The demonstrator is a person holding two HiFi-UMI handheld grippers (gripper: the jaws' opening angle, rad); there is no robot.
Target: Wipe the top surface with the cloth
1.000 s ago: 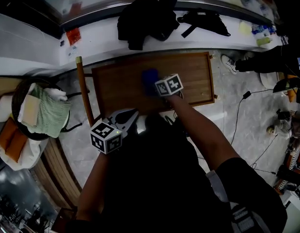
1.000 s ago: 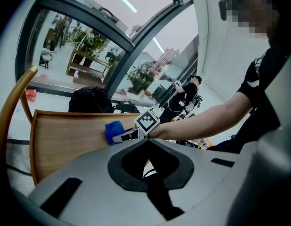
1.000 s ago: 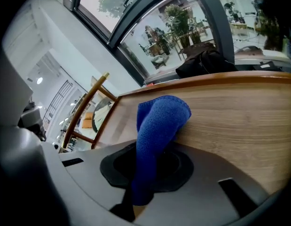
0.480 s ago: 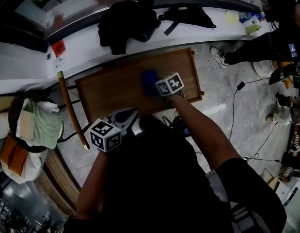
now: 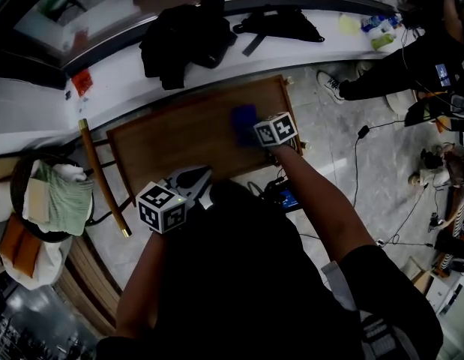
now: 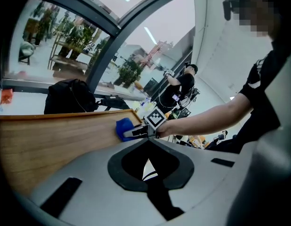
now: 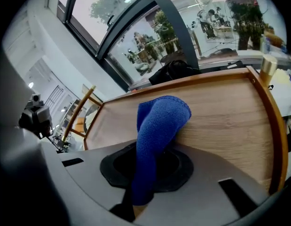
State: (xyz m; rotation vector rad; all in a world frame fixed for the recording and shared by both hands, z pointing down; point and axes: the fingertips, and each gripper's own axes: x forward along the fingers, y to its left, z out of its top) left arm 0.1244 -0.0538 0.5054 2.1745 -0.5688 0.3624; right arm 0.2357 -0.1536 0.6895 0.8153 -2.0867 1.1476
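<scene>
On the wooden tabletop [image 5: 179, 145], right tongs [image 5: 254, 124] clamp a nubby blue cloth [image 7: 157, 121]; left tongs [image 6: 147, 144] closed, empty.

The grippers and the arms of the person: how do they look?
The left gripper and the right gripper each have grey tongs with black inner pads and a white cube with black square markers. No cables show on them. The person wears a black short-sleeved shirt; the forearms are bare.
</scene>
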